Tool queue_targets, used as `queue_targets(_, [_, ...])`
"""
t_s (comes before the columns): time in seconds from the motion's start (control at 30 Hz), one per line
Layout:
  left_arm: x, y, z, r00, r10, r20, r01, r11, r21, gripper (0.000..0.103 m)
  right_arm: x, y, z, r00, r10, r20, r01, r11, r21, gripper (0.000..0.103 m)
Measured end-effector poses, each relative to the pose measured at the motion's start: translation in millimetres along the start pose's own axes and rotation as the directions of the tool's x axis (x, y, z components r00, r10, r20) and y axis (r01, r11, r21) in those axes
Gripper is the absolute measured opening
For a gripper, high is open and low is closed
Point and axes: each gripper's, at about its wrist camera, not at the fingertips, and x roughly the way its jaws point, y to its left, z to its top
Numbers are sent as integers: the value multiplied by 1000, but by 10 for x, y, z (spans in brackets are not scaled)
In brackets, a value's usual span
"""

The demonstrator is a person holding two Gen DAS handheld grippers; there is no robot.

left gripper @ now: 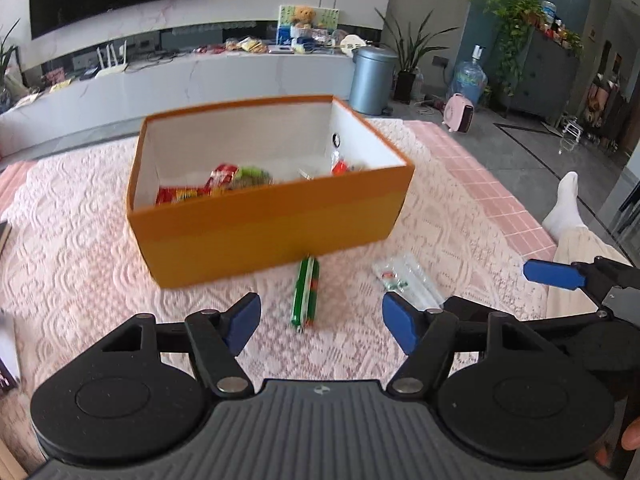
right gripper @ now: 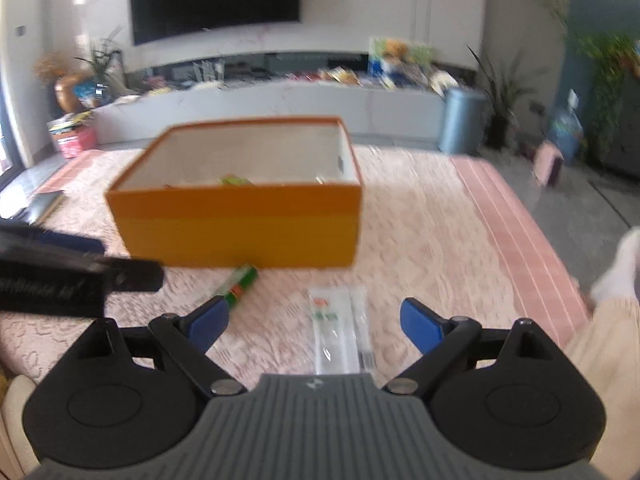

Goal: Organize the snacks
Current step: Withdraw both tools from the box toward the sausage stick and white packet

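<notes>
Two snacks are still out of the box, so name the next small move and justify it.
Probably lower the open left gripper onto the green stick snack, which lies on the pink cloth right between its fingers, then close. The orange box just behind it already holds other snacks. The open right gripper is lined up on the clear packet.

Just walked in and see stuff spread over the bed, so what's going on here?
A person holding a gripper in each hand is tidying snacks into an orange box on a pink bedspread. Several packets already lie inside it. Two are still out in front of the box: a green stick snack and a clear packet. The left gripper is open over the green one, the right gripper open over the clear one. Neither holds anything.
</notes>
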Motion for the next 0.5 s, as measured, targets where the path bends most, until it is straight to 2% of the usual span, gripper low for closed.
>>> queue_targets(0.1, [70, 3, -93, 1000, 11, -27, -12, 1000, -8, 79, 90, -49, -70, 999, -40, -35, 40, 999, 10, 90])
queue_targets(0.17, [86, 4, -159, 999, 31, -12, -31, 1000, -1, 78, 127, -77, -124, 997, -53, -57, 54, 998, 11, 90])
queue_targets(0.4, [154, -27, -309, 998, 61, 22, -62, 998, 32, 76, 366, -160, -333, 984, -38, -172, 47, 998, 44, 91])
queue_targets(0.5, [237, -28, -368, 998, 60, -2, -59, 997, 41, 77, 487, -170, -451, 976, -48, -213, 59, 997, 42, 90])
